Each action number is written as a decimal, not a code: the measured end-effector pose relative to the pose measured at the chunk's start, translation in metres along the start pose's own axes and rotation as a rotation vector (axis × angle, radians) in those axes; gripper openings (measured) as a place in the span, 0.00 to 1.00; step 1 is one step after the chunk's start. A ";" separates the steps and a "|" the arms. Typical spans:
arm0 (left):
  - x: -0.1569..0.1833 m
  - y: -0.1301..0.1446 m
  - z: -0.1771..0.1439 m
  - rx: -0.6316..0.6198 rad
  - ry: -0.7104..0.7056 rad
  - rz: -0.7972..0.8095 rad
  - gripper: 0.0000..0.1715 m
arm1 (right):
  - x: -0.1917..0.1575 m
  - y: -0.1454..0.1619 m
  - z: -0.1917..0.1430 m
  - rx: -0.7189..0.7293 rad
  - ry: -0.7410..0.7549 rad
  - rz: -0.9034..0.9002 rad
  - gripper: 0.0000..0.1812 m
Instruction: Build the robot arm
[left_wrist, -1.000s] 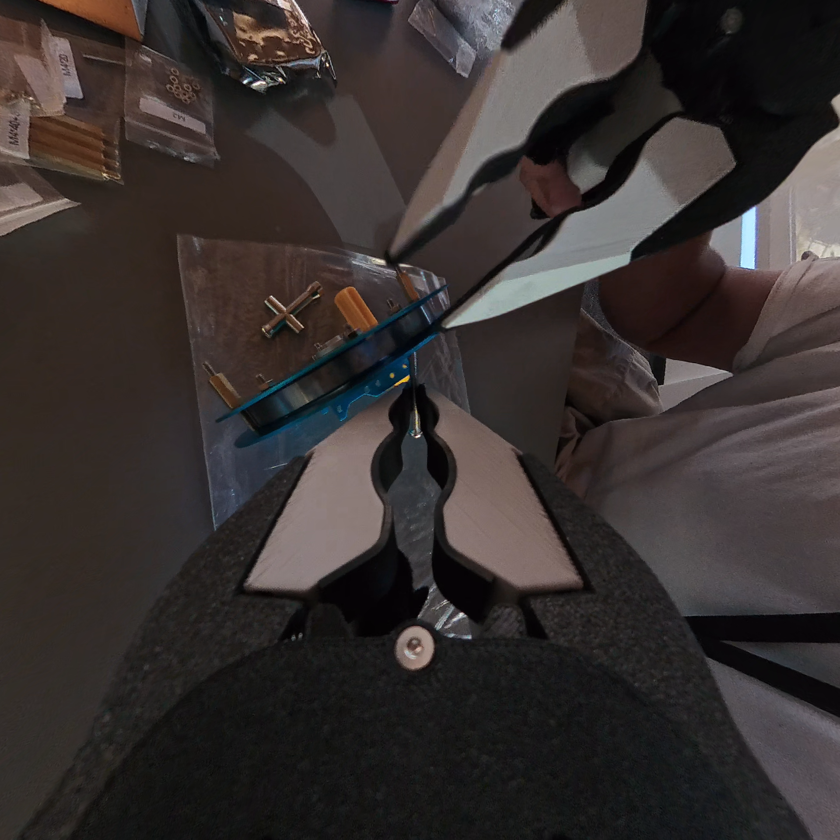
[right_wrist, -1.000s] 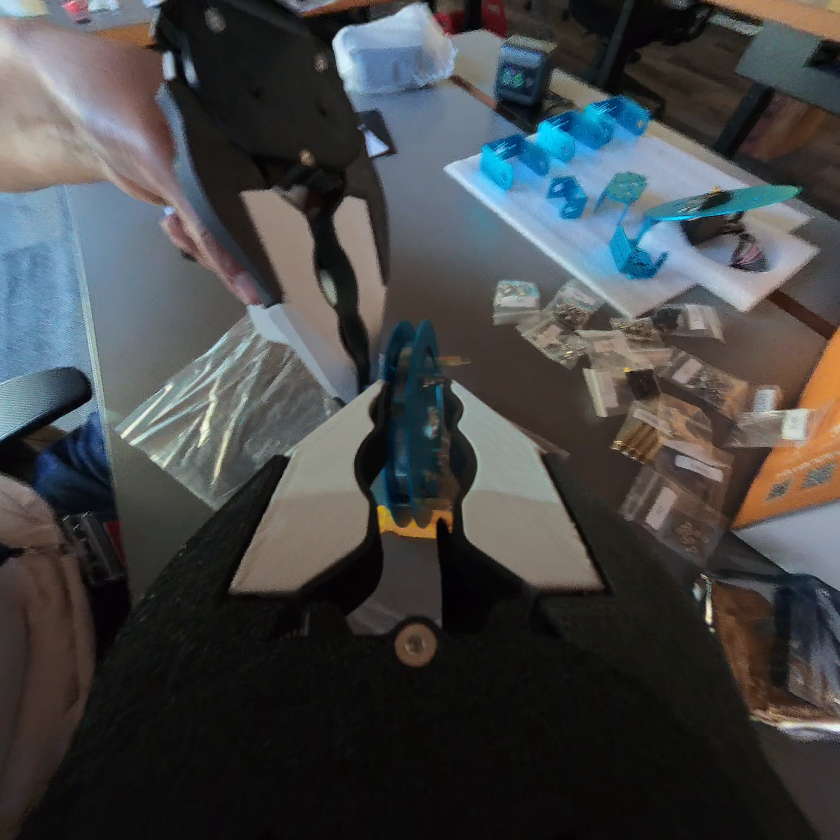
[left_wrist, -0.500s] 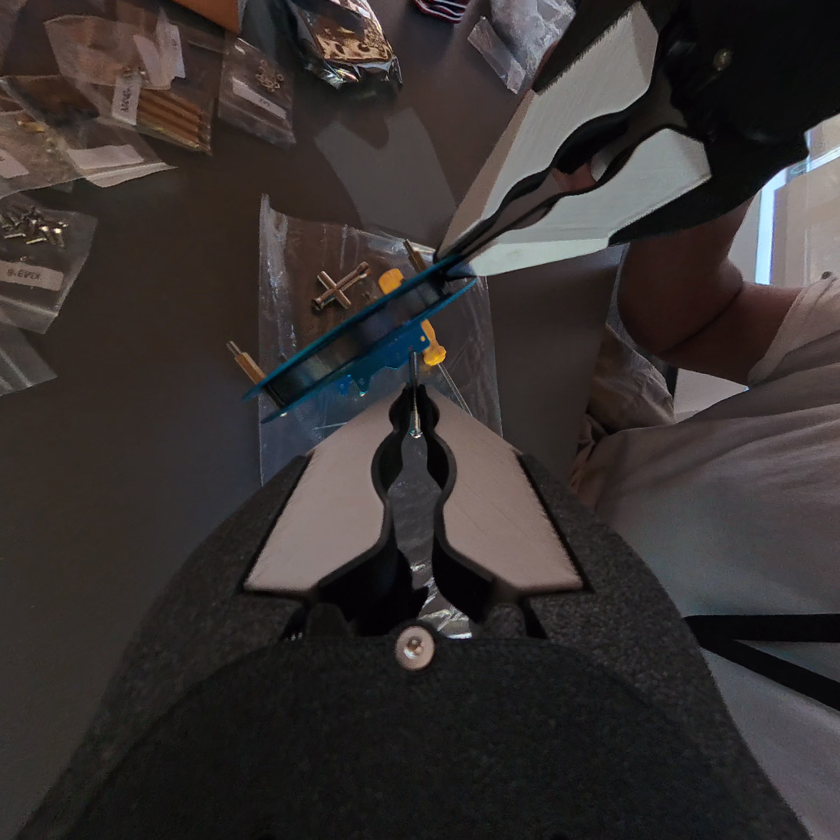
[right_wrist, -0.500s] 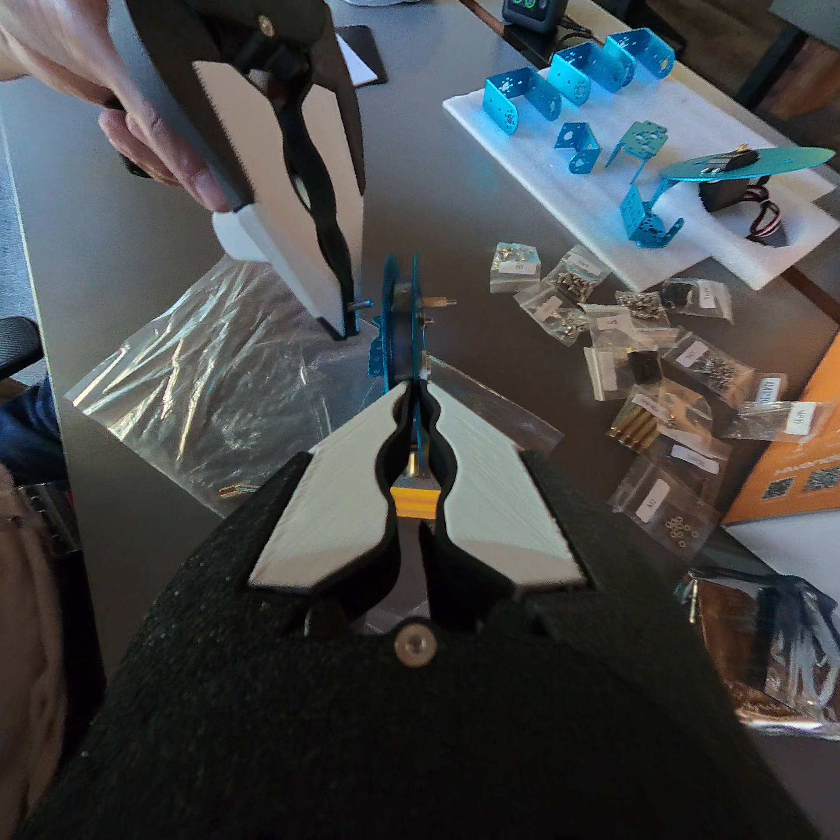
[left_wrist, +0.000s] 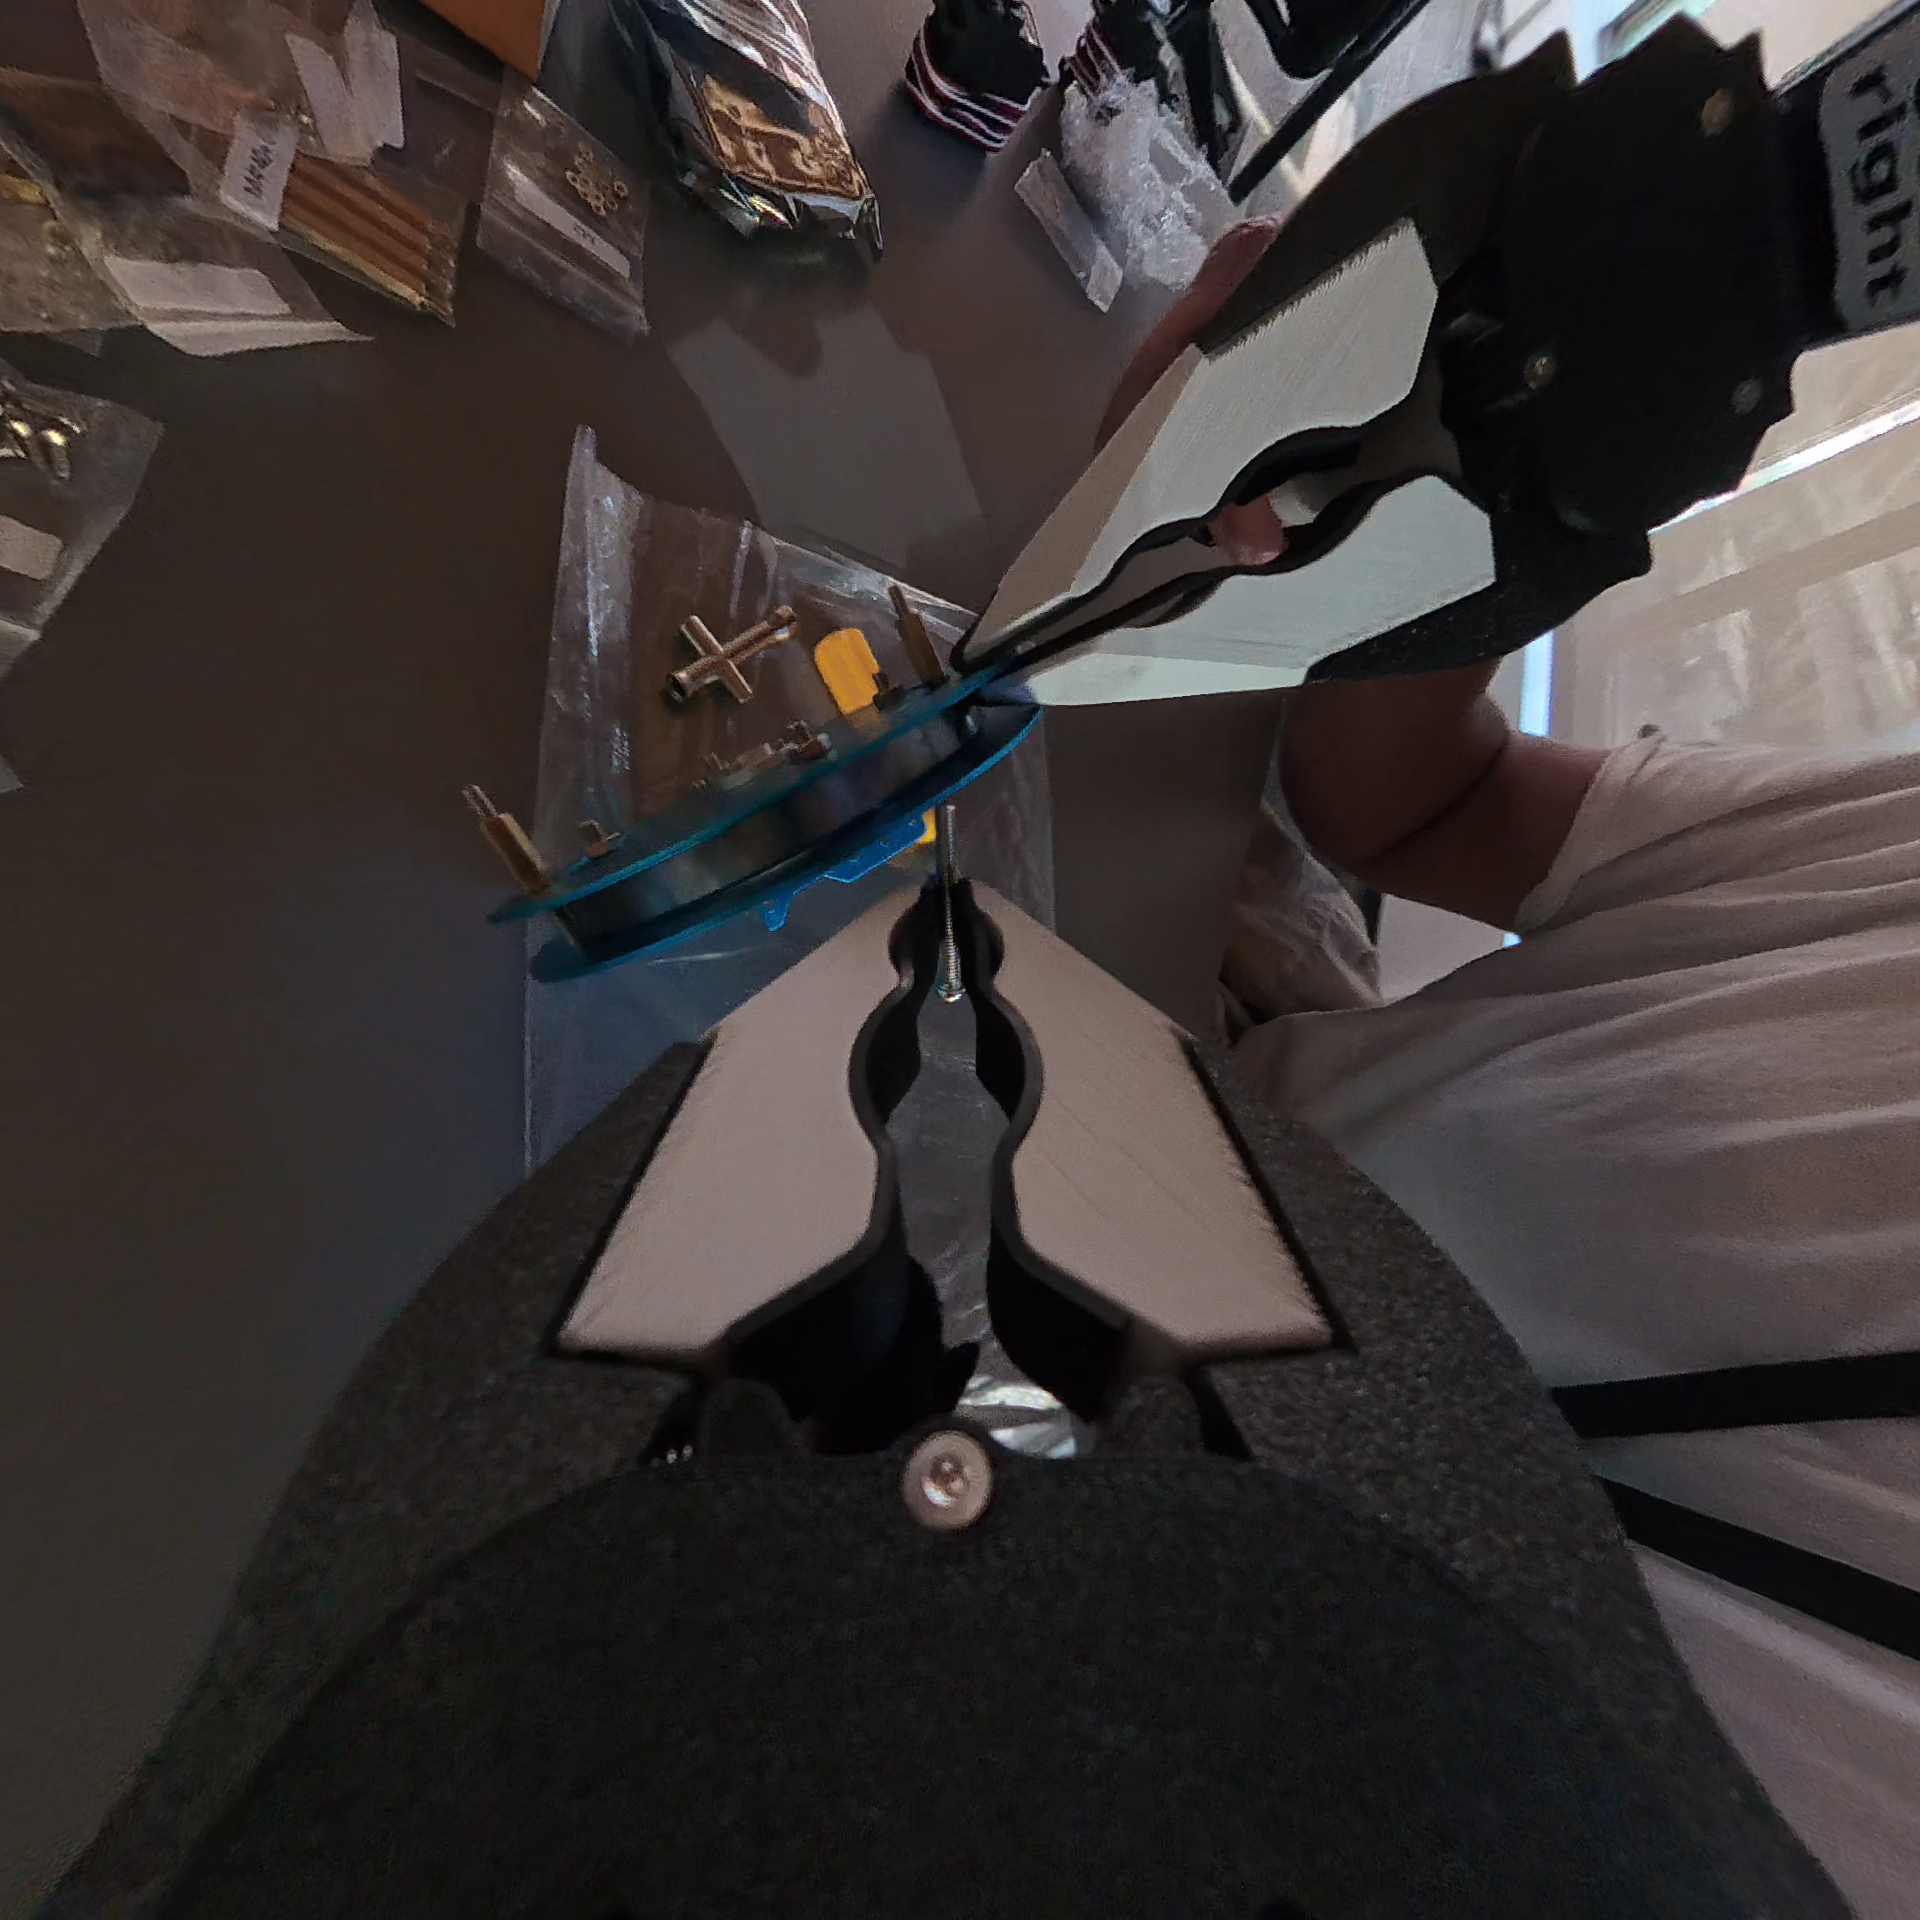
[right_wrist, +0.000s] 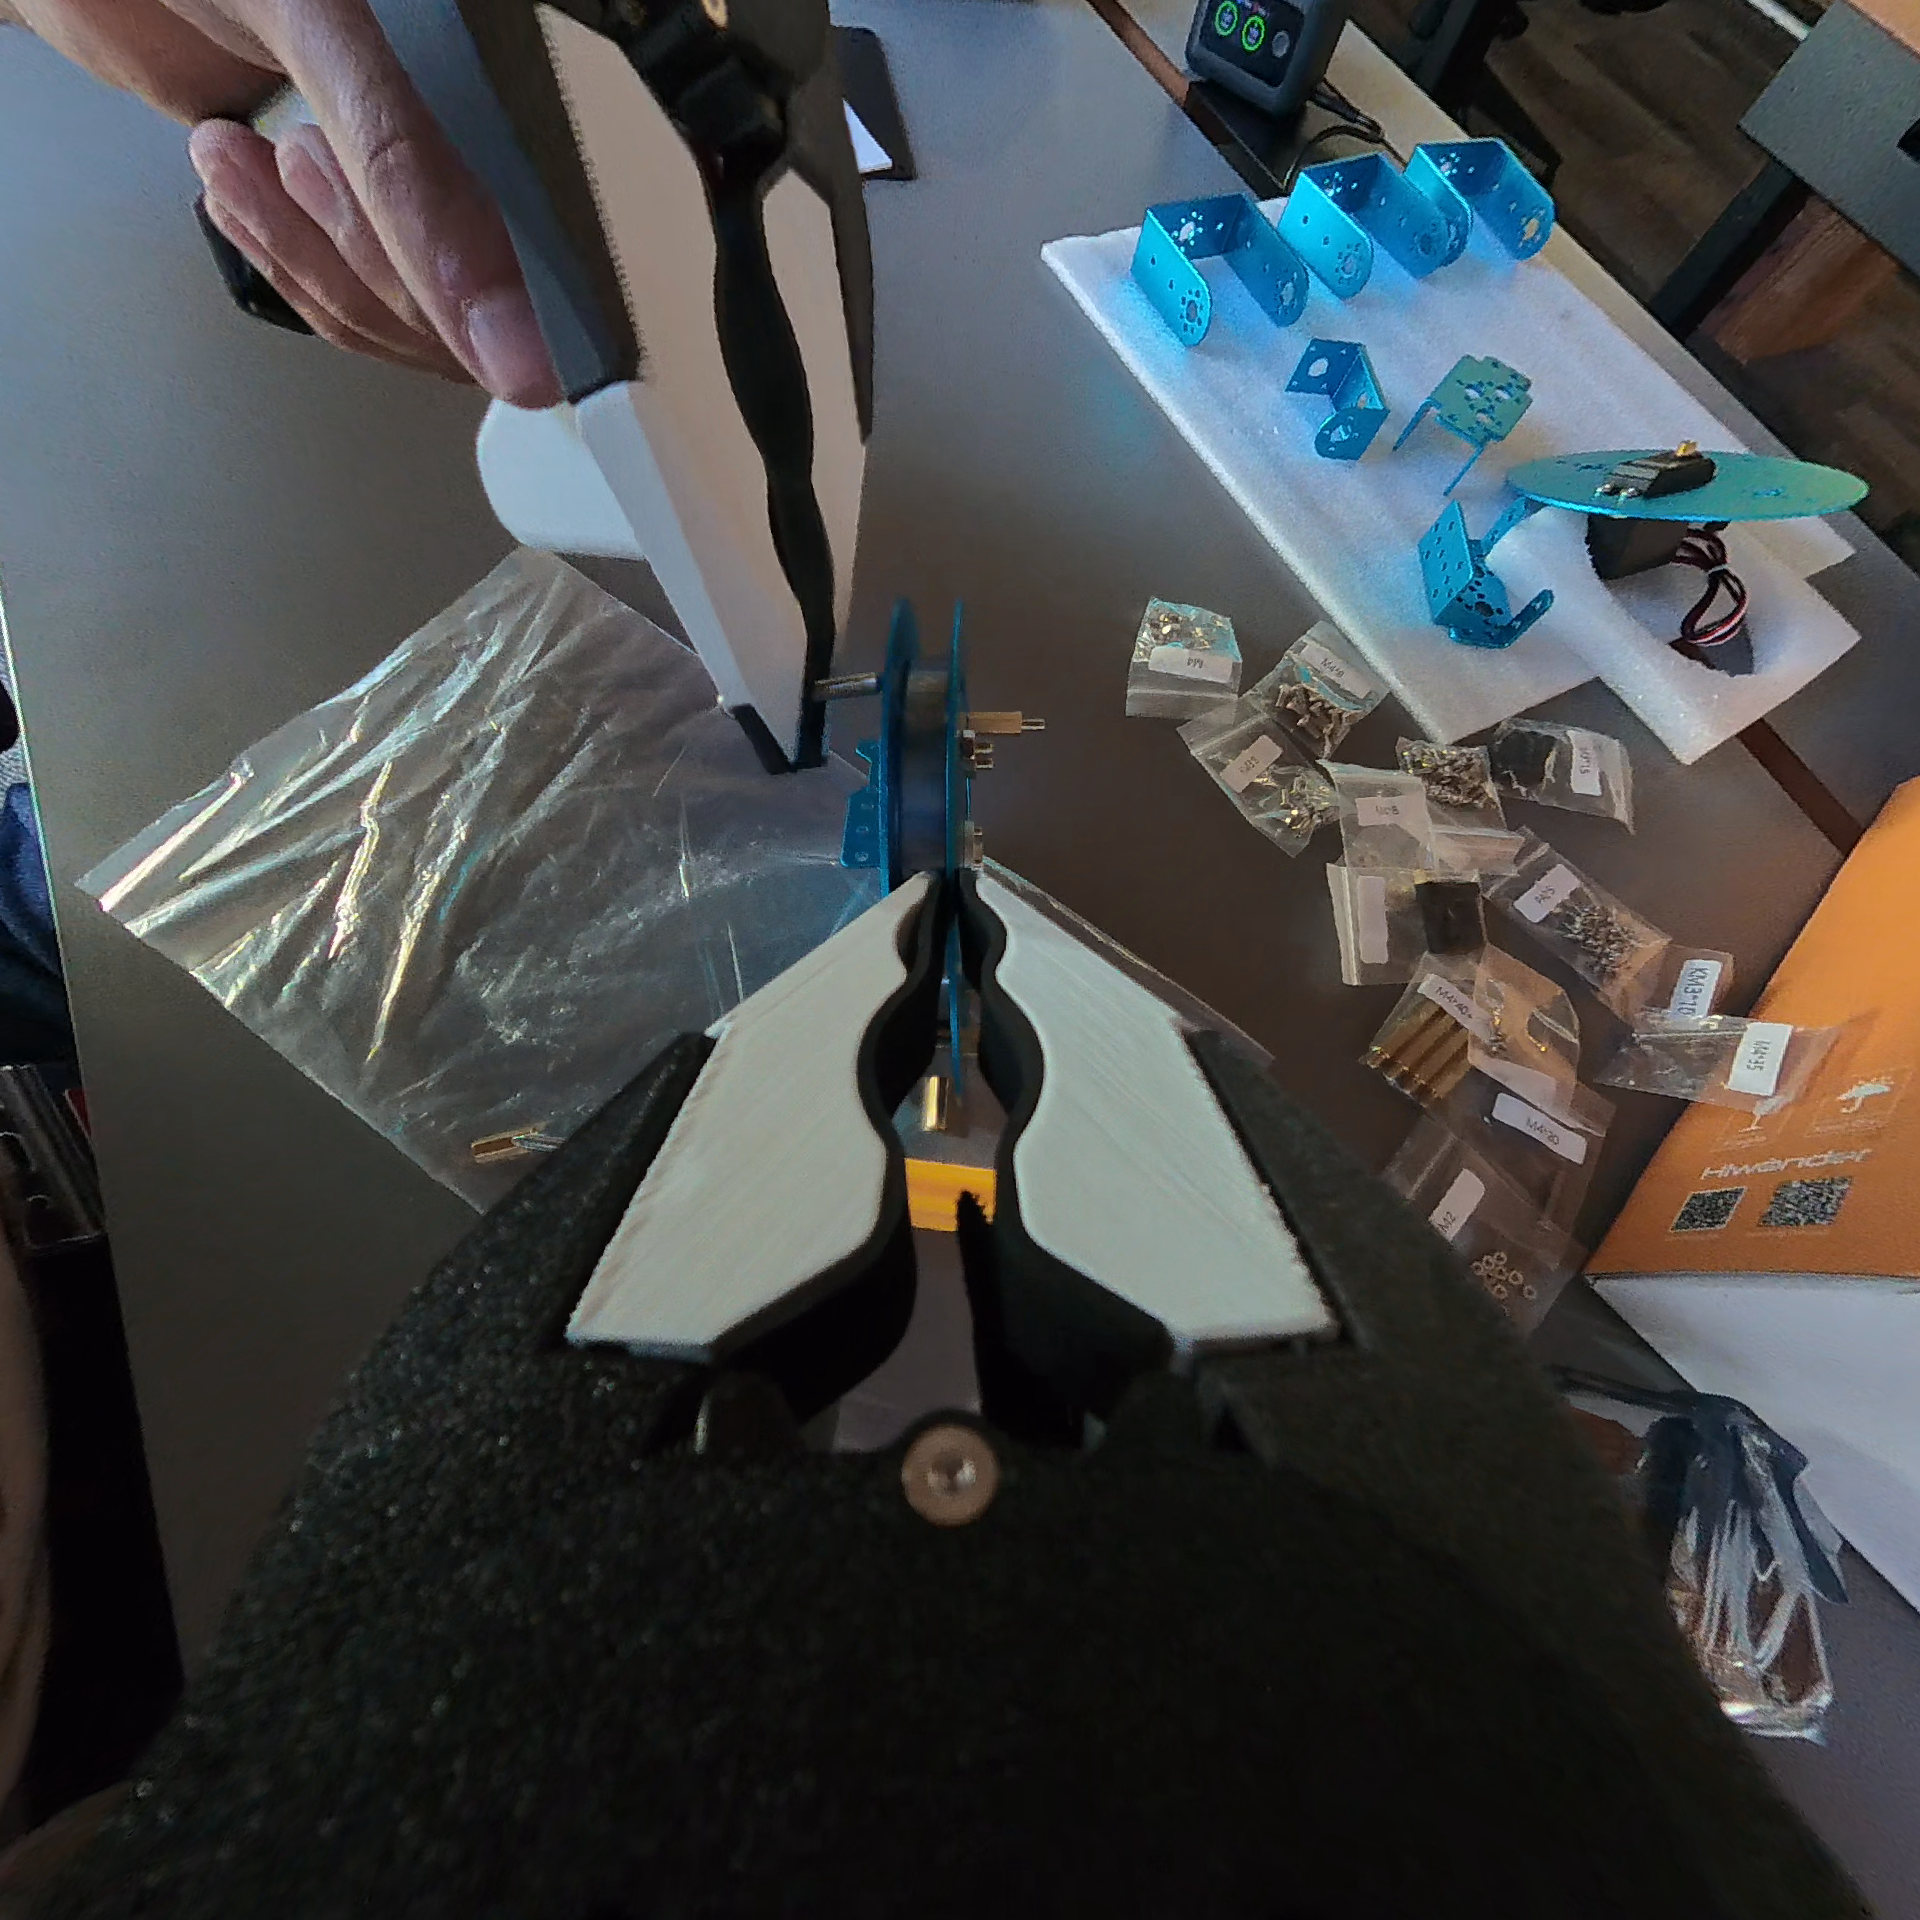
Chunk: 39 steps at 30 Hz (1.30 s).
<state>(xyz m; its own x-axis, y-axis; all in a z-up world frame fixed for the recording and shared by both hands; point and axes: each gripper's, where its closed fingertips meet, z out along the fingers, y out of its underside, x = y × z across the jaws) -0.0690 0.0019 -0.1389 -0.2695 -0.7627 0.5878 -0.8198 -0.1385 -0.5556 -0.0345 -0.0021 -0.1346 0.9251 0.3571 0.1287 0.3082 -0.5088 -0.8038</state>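
Left gripper (left_wrist: 948, 894): fingers closed on a thin silver screw (left_wrist: 948, 904), whose tip points at the underside of the blue disc assembly (left_wrist: 769, 831).
Right gripper (right_wrist: 948, 883): fingers closed on the rim of the blue disc assembly (right_wrist: 925, 727), holding it on edge above the surface (right_wrist: 1018, 499).
Blue disc assembly: two round blue plates stacked face to face, brass standoffs (left_wrist: 509, 836) projecting from the outer face.
Below the assembly: clear plastic bag (right_wrist: 416, 810) flat on the surface; cross-shaped metal tool (left_wrist: 732, 655) lies on it.
Right of the assembly: small bags of fasteners (right_wrist: 1455, 883).
Beyond the assembly, farther right: white foam sheet (right_wrist: 1299, 416) with blue brackets (right_wrist: 1340, 234).
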 end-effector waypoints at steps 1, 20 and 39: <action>0.000 0.002 0.000 -0.006 0.015 -0.019 0.01 | -0.001 -0.001 0.000 0.001 -0.005 -0.001 0.00; 0.003 0.024 -0.002 -0.015 0.141 -0.124 0.01 | -0.043 -0.001 0.004 -0.002 0.104 -0.469 0.02; 0.016 0.031 0.006 -0.016 0.204 -0.048 0.01 | -0.051 0.000 -0.024 0.105 -0.005 -0.073 0.42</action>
<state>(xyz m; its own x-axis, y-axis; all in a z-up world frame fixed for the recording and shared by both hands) -0.0957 -0.0185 -0.1497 -0.3254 -0.6117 0.7210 -0.8417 -0.1600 -0.5156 -0.0763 -0.0387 -0.1273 0.8999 0.3943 0.1866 0.3498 -0.3968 -0.8487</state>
